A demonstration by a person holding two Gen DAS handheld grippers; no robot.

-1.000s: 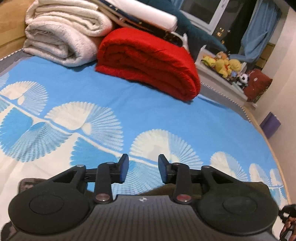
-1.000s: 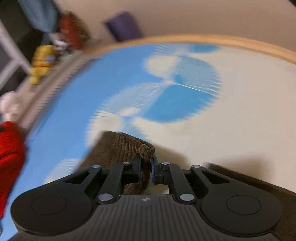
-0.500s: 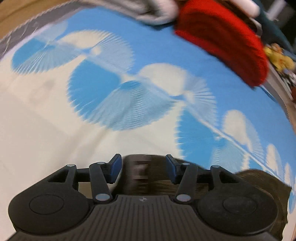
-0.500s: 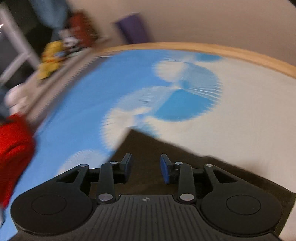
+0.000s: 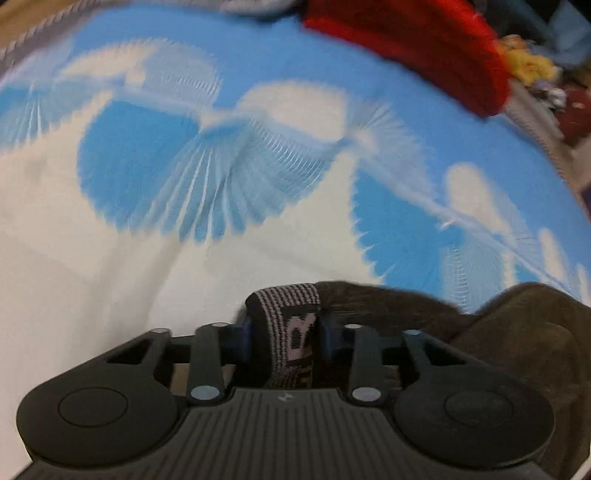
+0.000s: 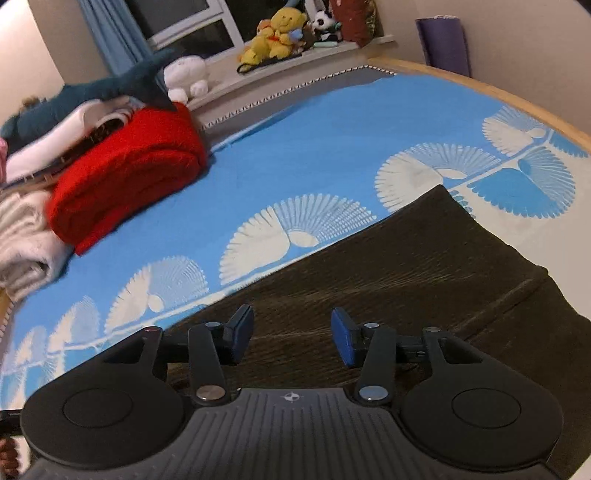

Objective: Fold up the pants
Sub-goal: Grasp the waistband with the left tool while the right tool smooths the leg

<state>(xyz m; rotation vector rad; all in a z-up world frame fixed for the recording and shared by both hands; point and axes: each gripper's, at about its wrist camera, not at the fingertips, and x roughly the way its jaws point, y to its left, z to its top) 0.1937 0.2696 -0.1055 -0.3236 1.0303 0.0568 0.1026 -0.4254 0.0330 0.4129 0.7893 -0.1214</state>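
Dark brown corduroy pants [image 6: 424, 258] lie flat on the blue and white bed sheet [image 6: 332, 147]. In the left wrist view their grey elastic waistband [image 5: 284, 299] stands up between the blue pads of my left gripper [image 5: 284, 332]. The jaws are closing, and both pads touch the band. The rest of the pants [image 5: 517, 332] bunches to the right of it. My right gripper [image 6: 291, 332] hovers over the flat brown cloth. Its jaws are opening and hold nothing.
A folded red blanket [image 6: 125, 177] and white blankets [image 6: 22, 236] are stacked at the far left of the bed, with a shark plush [image 6: 110, 85] on top. Plush toys [image 6: 277, 33] sit on the window ledge. A wooden bed edge [image 6: 517, 107] runs along the right.
My left gripper dropped onto the pants' waistband and closed around it. My right gripper let go of the brown cloth fold, opened, lifted and rolled, so its view now takes in the whole bed.
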